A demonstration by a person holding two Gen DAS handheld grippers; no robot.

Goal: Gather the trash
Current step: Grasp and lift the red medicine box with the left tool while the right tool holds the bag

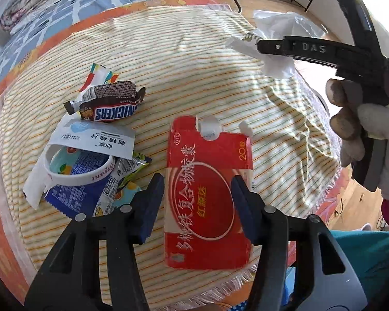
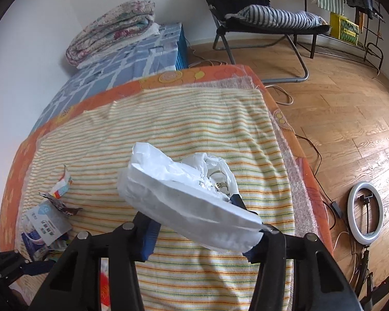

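Observation:
A flattened red medicine box (image 1: 207, 178) lies on the striped cloth (image 1: 181, 59). My left gripper (image 1: 198, 194) is open, one finger on each side of the box, just above it. Left of it lies a pile of trash: a Snickers wrapper (image 1: 109, 103), a white alcohol-pad packet (image 1: 96, 140), a white wristband (image 1: 77, 171) and blue wrappers (image 1: 72, 197). My right gripper (image 2: 199, 230) holds a white plastic bag (image 2: 184, 194) above the cloth; it shows in the left wrist view (image 1: 272, 49) at upper right, shut on the bag.
The cloth covers an orange mat (image 2: 168, 77) on a low table. A folding chair (image 2: 246, 13), a ring light (image 2: 365, 215) and cables lie on the wooden floor (image 2: 350, 103) to the right. Folded quilts (image 2: 111, 31) sit behind.

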